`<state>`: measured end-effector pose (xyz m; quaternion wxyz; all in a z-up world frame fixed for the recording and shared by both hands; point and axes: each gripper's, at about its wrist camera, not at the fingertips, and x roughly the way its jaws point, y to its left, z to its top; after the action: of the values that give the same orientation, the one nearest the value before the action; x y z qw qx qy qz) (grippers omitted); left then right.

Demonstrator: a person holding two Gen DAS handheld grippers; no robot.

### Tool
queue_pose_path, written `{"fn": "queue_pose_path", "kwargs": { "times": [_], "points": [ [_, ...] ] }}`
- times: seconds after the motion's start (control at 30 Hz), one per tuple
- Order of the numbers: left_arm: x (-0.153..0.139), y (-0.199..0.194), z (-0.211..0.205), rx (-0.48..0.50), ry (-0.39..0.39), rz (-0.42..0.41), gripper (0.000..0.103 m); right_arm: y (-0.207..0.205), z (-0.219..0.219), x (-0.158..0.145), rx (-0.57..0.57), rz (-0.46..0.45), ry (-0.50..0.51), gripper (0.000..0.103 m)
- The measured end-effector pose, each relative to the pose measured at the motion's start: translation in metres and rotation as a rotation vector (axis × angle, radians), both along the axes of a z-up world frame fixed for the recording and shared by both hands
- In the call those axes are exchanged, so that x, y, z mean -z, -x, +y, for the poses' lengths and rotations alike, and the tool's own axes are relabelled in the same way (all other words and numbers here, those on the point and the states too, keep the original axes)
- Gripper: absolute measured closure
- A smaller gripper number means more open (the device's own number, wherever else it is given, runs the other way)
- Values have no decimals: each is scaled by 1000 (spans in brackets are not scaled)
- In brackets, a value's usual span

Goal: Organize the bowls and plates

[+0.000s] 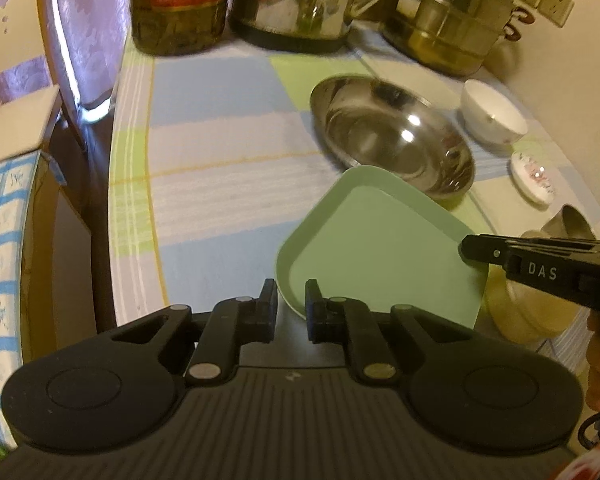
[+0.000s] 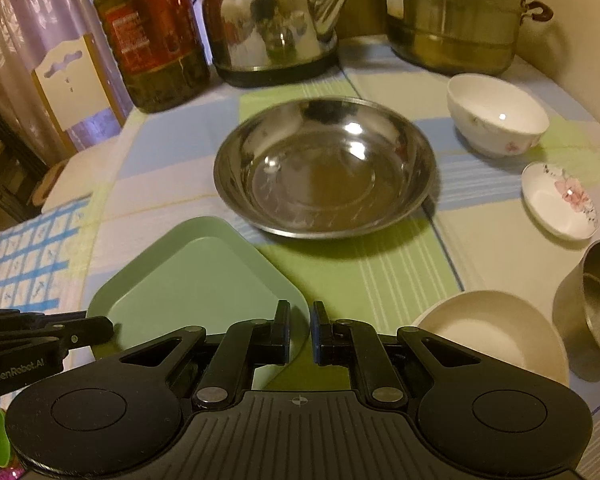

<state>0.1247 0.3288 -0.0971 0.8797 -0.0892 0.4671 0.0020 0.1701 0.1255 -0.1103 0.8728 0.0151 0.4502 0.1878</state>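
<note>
A green square plate [image 1: 376, 248] [image 2: 196, 284] lies near the table's front edge. My left gripper [image 1: 291, 304] has its jaws narrowly apart around the plate's near corner; whether they press it is unclear. My right gripper [image 2: 301, 326] stands with jaws narrowly apart at the plate's right corner; from the left wrist view its fingers [image 1: 484, 252] look closed at the plate's edge. A steel basin [image 2: 324, 168] [image 1: 392, 136] sits behind the plate. A white bowl [image 2: 496, 114] [image 1: 494, 114], a flowered saucer [image 2: 560, 200] [image 1: 534, 178], a cream bowl [image 2: 496, 332] [image 1: 528, 312] and a steel cup [image 2: 596, 312] stand to the right.
An oil bottle [image 2: 152, 36], a steel kettle [image 2: 272, 24] and a stacked steamer pot [image 2: 452, 20] line the back of the checked tablecloth [image 1: 220, 160]. A chair [image 2: 76, 80] and curtain are off the left edge. A wall runs along the right.
</note>
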Motion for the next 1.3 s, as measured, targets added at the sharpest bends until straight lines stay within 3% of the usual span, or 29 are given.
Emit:
{"fn": "queue_pose_path", "kwargs": {
  "times": [0.2,0.6,1.3],
  "points": [
    [-10,-24,-12,30,-1,-53,90,-11,-13,-11,34,-35,-9,92],
    [-2,-94,-38,95,-7,-84,90,-57,-44,-19,154,-53,-29,92],
    [22,-185,-42,79,-46,-60,90,-141,-43,15,189,-6,-43,92]
  ]
}}
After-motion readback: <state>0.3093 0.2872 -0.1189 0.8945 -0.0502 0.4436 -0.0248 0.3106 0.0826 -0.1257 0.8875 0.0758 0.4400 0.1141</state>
